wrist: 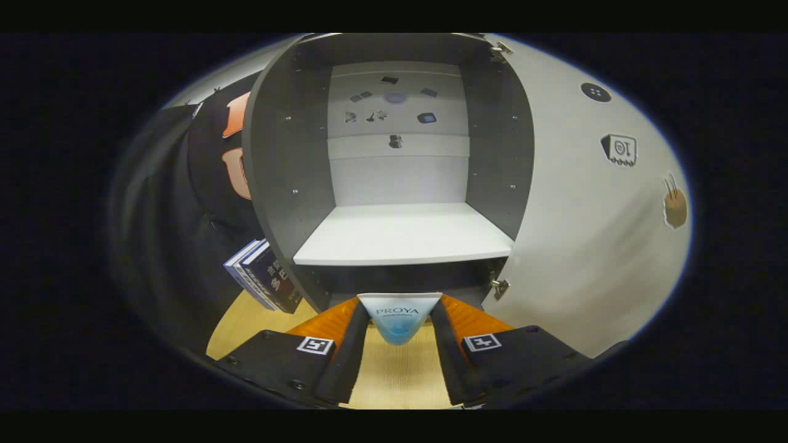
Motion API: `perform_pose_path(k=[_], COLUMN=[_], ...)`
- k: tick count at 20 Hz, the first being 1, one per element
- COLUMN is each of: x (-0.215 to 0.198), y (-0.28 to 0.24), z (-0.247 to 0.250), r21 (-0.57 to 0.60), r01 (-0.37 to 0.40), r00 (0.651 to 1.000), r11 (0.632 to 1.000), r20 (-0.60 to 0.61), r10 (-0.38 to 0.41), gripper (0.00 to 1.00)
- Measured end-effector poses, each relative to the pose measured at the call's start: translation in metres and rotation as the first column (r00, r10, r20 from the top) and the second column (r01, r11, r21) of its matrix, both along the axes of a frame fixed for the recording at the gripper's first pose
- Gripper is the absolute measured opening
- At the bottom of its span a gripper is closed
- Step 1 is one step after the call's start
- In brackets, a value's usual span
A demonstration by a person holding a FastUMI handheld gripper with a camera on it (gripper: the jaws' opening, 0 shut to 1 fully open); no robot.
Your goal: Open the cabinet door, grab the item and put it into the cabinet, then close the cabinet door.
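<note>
The cabinet (394,154) stood open straight ahead of the gripper (399,317), its door (578,203) swung wide to the right on two hinges, so the opening step looked done. The jaws pinched the item, a small box (399,315), between them at their far end, both fingers pressing its sides, and it hung above the bench (400,375), just in front of the cabinet's lower edge. The step in hand, by this reading, was the carry: the box was grasped and lifted but not yet inside. Beyond it lay a white shelf (403,237), bare and broad, with dark side walls and a pale back panel (397,123) carrying several small dark marks too small to make out. A second, darker space showed under the shelf, directly behind the box; which level was meant could not be told. To the left, near the cabinet's side wall, two books (266,277) leaned on the bench, well apart from the path. The next move would likely call for raising the box over the shelf's front lip, pushing it far enough in to clear the door's swing, setting it flat, then spreading the jaws and backing straight out. The lip seemed the main risk, since a low approach could knock the box askew in the grip. Afterwards the door would need pushing from the right.
</note>
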State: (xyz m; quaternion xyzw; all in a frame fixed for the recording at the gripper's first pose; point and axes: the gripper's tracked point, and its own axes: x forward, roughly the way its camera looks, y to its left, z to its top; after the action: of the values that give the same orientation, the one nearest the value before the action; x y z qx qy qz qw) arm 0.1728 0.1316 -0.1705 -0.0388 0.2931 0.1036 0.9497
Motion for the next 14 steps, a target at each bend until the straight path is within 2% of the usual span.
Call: perform_pose_path(k=[8,14], x=[0.078,0.135], y=[0.023,0.035], z=[0.058,0.064], r21=[-0.023,-0.059], r01=[-0.022,-0.018], r00=[0.998,0.998], r11=[0.999,0.998], r20=[0.051,0.061], r10=[0.024,0.021], gripper=[0.63,0.63])
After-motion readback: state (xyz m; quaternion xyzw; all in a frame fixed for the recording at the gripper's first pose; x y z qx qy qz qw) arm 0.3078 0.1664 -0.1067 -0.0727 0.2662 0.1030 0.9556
